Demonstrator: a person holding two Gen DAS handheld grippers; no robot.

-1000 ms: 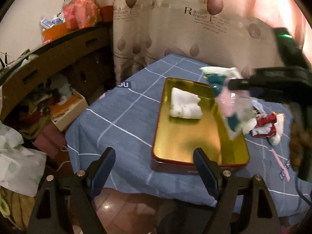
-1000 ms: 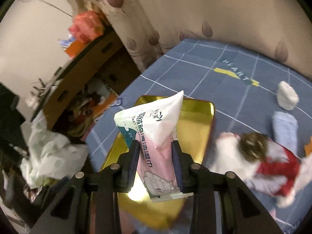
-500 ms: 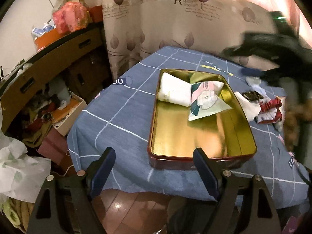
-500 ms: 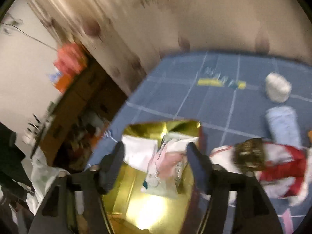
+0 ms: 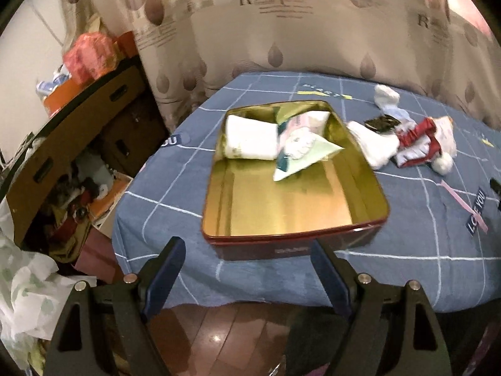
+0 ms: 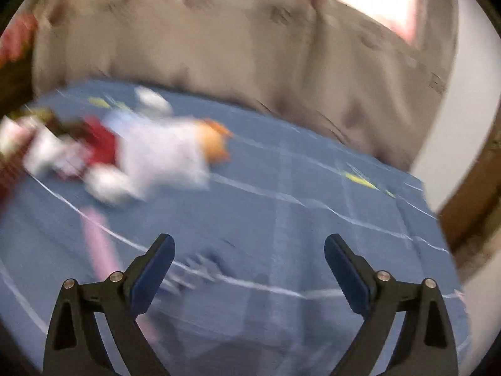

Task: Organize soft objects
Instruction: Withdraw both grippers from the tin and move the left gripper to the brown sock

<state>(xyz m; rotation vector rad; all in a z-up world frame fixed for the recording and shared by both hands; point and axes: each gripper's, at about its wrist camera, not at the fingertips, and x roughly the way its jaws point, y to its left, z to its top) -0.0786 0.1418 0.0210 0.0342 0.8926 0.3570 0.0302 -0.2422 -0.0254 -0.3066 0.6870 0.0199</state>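
A rectangular gold-lined metal tin with dark red outer walls (image 5: 294,235) sits on a table under a blue cloth with a white grid (image 5: 422,235), close to the cloth's near edge. Inside, at the tin's far end, a folded white cloth (image 5: 250,139) lies at about ten o'clock, touching a white, pink and teal plastic pack (image 5: 302,144) that leans across toward one o'clock. The near half of the tin is bare gold floor.

Just beyond the tin's right rim, at two o'clock, lies a heap of white and red soft toys (image 5: 416,144), touching the rim.

The left gripper (image 5: 247,279) hangs over the table's near edge, fingers spread wide, holding nothing.

The right wrist view is blurred. The right gripper (image 6: 249,269) is opening, nothing between its spread fingers, over open blue cloth; the blurred toys (image 6: 125,156) lie at ten o'clock.
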